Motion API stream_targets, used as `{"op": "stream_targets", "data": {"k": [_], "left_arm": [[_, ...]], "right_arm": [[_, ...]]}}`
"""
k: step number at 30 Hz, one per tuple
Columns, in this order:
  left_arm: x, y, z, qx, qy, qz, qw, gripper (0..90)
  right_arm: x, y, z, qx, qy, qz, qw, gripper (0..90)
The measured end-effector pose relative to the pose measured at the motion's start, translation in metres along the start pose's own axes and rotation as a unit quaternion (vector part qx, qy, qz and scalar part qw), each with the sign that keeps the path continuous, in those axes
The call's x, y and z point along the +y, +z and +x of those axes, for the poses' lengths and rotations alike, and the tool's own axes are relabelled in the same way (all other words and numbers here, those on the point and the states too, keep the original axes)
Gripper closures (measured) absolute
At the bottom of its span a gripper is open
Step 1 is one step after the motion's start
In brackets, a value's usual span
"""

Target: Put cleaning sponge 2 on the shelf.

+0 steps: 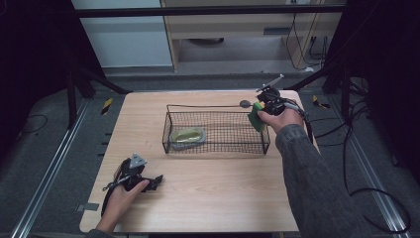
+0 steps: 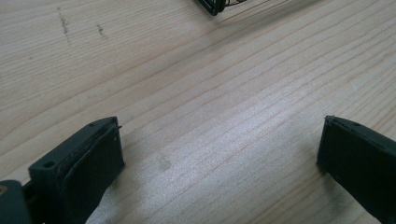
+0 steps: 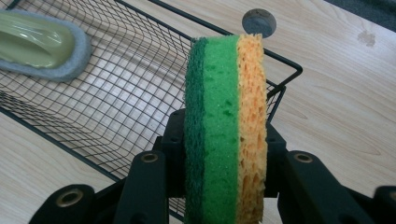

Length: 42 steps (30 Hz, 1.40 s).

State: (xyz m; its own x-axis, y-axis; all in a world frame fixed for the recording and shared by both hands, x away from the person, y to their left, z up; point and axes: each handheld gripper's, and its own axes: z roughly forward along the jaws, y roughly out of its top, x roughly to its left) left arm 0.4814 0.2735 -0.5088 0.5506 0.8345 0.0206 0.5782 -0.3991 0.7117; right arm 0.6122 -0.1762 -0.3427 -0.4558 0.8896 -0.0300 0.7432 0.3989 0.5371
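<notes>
Between the closed jaws of the right tool [image 3: 224,186] a green-and-yellow sponge [image 3: 226,121] is clamped on edge, its long axis upright. It is held at the right end of the wire basket [image 1: 218,130], just at that rim; the basket's open floor lies to the left of the sponge, so a short move leftward and down over the rim would likely be needed. A grey-edged brush with a pale green handle [image 1: 187,136] occupies the basket's left end. Well in front of the basket, the left tool [image 1: 148,182] is rested on the worktop [image 1: 213,183], jaws spread wide and empty.
</notes>
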Motion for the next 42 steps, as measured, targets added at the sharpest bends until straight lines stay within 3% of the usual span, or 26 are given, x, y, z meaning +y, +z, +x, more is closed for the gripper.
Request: {"op": "stream_targets", "data": {"k": [22, 42], "left_arm": [[0.000, 0.000, 0.000, -0.001, 0.000, 0.000, 1.0000, 0.0], [0.000, 0.000, 0.000, -0.001, 0.001, 0.000, 1.0000, 0.0]], "right_arm": [[-0.009, 0.023, -0.010, -0.008, 0.003, 0.025, 0.9997, 64.5], [-0.014, 0.048, -0.006, -0.011, 0.001, 0.048, 0.9988, 64.4]]}}
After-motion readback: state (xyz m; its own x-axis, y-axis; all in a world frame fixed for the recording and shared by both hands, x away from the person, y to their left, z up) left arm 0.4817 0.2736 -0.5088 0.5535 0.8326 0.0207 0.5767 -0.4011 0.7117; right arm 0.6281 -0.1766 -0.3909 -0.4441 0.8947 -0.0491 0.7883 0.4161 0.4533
